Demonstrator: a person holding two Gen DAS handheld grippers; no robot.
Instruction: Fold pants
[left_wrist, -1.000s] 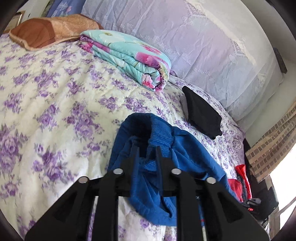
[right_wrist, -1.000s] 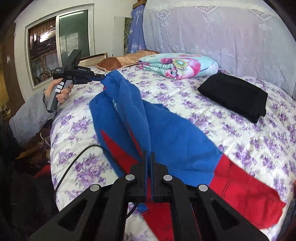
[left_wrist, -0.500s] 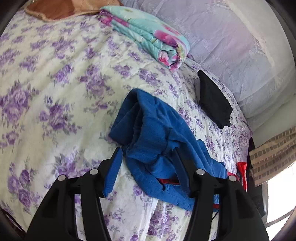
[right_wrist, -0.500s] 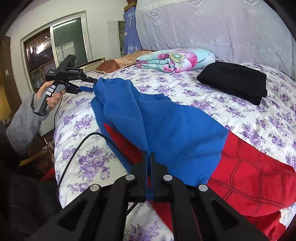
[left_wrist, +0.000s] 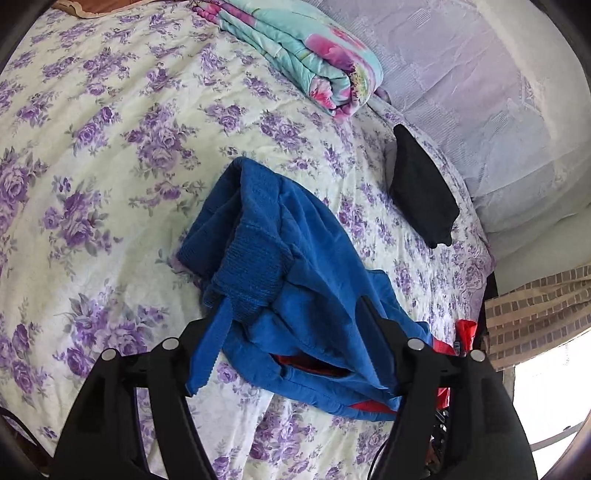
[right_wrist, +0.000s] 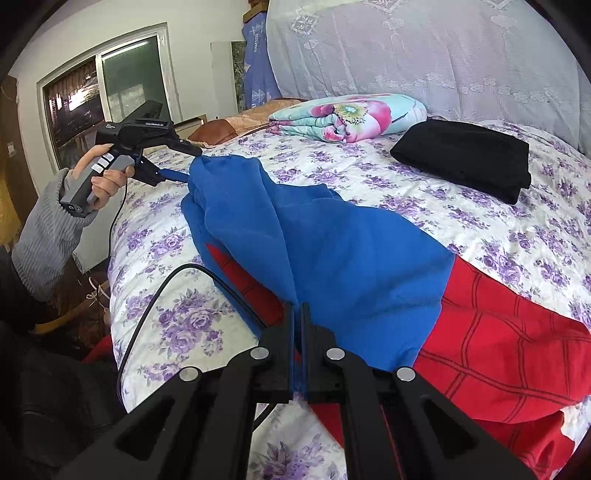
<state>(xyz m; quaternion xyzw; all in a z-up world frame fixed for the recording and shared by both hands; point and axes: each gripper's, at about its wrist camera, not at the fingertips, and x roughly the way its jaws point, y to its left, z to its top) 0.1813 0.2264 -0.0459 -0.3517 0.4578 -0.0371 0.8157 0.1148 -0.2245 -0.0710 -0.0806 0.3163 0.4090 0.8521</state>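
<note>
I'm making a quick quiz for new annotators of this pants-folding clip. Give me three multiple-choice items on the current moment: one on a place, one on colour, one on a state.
1. Where does the folded black garment lie?
A. on the floor
B. on the bed, beyond the pants, near the floral quilt
C. under the pants

2. What colours are the pants?
A. blue and red
B. green and white
C. all black

3. How does the right gripper stand?
A. wide open above the bed
B. shut on the pants
C. shut on the cable

Key: 1 B, the black garment rests on the purple-flowered bedspread close to the folded floral quilt. 2 A, blue cloth lies over red legs with dark lines. 3 B, its fingers are pressed together with blue cloth pinched between them, while the left gripper is open around the waistband.
</note>
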